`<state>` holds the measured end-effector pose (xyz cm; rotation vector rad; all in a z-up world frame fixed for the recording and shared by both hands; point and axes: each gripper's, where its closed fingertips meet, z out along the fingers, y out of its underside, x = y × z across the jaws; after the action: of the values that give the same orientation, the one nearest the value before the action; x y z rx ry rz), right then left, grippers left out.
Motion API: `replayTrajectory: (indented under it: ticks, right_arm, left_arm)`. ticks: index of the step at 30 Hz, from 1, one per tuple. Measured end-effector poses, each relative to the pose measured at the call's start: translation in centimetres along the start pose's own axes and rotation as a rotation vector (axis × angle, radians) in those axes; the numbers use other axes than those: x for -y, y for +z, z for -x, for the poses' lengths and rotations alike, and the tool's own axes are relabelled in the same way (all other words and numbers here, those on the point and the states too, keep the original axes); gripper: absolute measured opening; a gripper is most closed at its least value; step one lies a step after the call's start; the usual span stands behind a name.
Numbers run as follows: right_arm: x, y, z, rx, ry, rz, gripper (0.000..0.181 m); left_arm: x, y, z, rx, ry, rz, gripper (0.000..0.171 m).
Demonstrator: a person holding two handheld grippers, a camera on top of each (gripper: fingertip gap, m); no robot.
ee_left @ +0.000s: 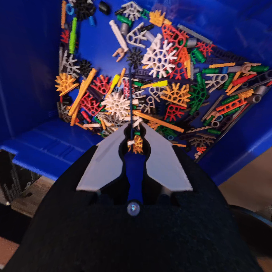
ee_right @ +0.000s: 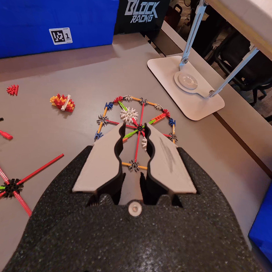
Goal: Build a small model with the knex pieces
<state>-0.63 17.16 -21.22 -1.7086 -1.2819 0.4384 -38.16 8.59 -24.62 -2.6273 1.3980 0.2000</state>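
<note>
In the left wrist view my left gripper (ee_left: 133, 126) is shut on a thin dark blue rod (ee_left: 130, 91). The rod sticks out forward and carries a black snowflake connector (ee_left: 134, 57) at its far end. It hangs over a blue bin (ee_left: 29, 66) holding a pile of coloured rods and connectors (ee_left: 169, 94). In the right wrist view my right gripper (ee_right: 135, 125) is open and empty. It hovers just above a flat, part-built wheel of rods and connectors (ee_right: 141, 111) on the grey table (ee_right: 73, 132), its jaws either side of the black hub (ee_right: 139, 128).
A white snowflake connector (ee_right: 129, 115) lies on the wheel. To the left are a red and yellow connector stack (ee_right: 62, 103), a red connector (ee_right: 13, 89), and a second black hub with red rods (ee_right: 12, 187). A white lamp base (ee_right: 185, 88) stands at right, a blue bin (ee_right: 44, 14) behind. About 40 centimetres separates my left fingertips from my right. My right gripper is the nearer one to the black hub (ee_right: 139, 128): about 8 centimetres, against 40 centimetres.
</note>
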Motion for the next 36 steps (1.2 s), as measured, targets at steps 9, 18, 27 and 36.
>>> replayTrajectory:
  ticks: [9,18,27,36]
  right_arm:
    - [-0.3,0.1,-0.1,-0.001,0.003,0.008,0.025]
    - [-0.9,0.5,-0.3,-0.002,0.007,0.023,0.025]
    - [-1.2,0.6,-0.5,0.001,0.011,0.027,0.025]
    - [-1.0,0.2,-1.0,-0.015,0.018,0.017,0.024]
  left_arm:
    - [0.8,-0.6,3.8,0.058,0.009,0.02,0.043]
    - [1.1,2.6,6.4,0.021,-0.001,0.149,0.049]
    - [0.0,3.2,3.3,-0.186,0.0,0.218,0.028]
    - [4.0,2.7,7.7,0.025,0.021,0.077,0.049]
